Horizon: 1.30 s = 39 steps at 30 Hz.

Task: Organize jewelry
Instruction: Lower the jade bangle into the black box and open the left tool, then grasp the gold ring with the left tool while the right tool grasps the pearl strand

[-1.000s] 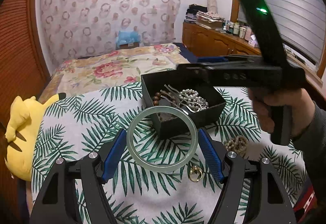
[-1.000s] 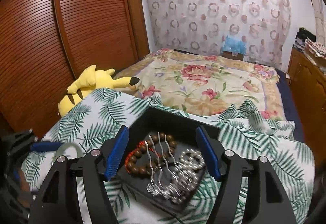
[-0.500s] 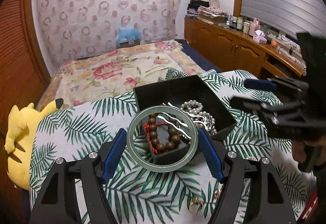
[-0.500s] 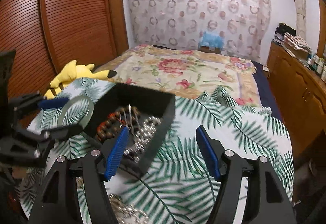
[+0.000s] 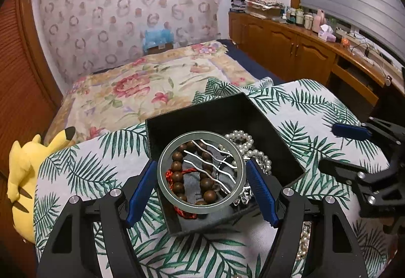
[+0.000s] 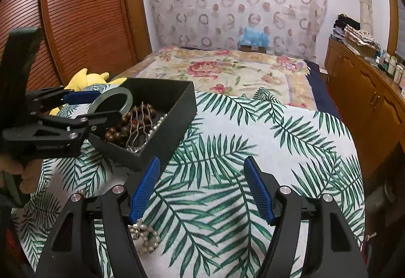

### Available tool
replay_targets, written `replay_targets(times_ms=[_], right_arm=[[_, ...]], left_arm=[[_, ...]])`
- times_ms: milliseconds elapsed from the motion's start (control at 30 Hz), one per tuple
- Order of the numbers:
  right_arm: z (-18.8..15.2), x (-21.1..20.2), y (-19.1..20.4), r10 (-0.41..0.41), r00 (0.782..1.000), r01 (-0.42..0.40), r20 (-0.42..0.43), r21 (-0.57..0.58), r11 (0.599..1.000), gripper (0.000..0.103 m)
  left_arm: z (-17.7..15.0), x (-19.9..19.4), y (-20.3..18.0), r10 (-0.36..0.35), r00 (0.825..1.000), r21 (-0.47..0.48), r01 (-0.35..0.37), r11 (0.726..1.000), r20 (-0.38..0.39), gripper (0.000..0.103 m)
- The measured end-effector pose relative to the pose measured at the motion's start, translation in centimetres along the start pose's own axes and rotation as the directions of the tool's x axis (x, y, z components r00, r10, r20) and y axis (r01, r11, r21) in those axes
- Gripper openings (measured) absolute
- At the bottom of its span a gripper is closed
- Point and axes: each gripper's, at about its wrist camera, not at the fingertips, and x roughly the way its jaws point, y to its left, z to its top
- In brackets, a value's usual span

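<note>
My left gripper [image 5: 201, 175] is shut on a pale green jade bangle [image 5: 164, 182] and holds it above the open black jewelry box [image 5: 222, 111]. The box holds a brown bead bracelet [image 5: 177, 168], a silver hair comb [image 5: 212, 166] and pearl strands [image 5: 243, 141]. In the right wrist view the box [image 6: 177, 103] sits at left with the bangle [image 6: 127, 98] over it. My right gripper [image 6: 202, 189] is open and empty over the leaf-print cloth, right of the box. A pearl bracelet [image 6: 145, 237] lies under its left finger.
The leaf-print cloth [image 6: 253, 141] covers the table. A yellow plush toy [image 5: 20, 176] lies at the left edge. A floral bed [image 5: 152, 85] is behind, wooden cabinets [image 5: 291, 50] on the right. A beaded piece [image 5: 305, 237] lies near the front right.
My left gripper has carried the bangle forward until it is over the box. My right gripper has pulled back from the box and swung right, staying open.
</note>
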Motion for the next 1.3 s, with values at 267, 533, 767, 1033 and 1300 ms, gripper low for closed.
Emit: replay_targets(times_ms=[267, 533, 767, 1033, 1300], right_arm=[[-0.5, -0.6, -0.1, 0.011, 1.0, -0.011, 0.005, 0.006, 1.0, 0.074], [-1.1, -1.0, 0.5, 0.017, 1.0, -0.017, 0.006, -0.004, 1.0, 0.074], [-2.0, -1.4, 1.1, 0.018, 1.0, -0.019, -0.011, -0.03, 0.999, 0.074], [-3.6, -1.3, 2.0, 0.045, 0.996, -0.051, -0.074, -0.087, 0.995, 0.059], [-5.1, -0.5, 3.4, 0.058, 0.985, -0.085, -0.16, -0.167, 0.982, 0.037]], left_arm=[[0.6, 1.3, -0.2, 0.021, 1.0, 0.01, -0.021, 1.0, -0.015, 0.069], [0.5, 0.9, -0.1, 0.008, 1.0, 0.002, -0.008, 1.0, -0.006, 0.07], [-0.8, -1.1, 0.1, -0.015, 1.0, -0.013, 0.016, 1.0, 0.022, 0.075], [-4.7, -3.7, 0.4, -0.043, 0.999, -0.03, 0.044, 0.999, 0.034, 0.08], [-8.6, -4.3, 0.8, -0.061, 0.998, -0.028, 0.061, 0.998, -0.009, 0.08]])
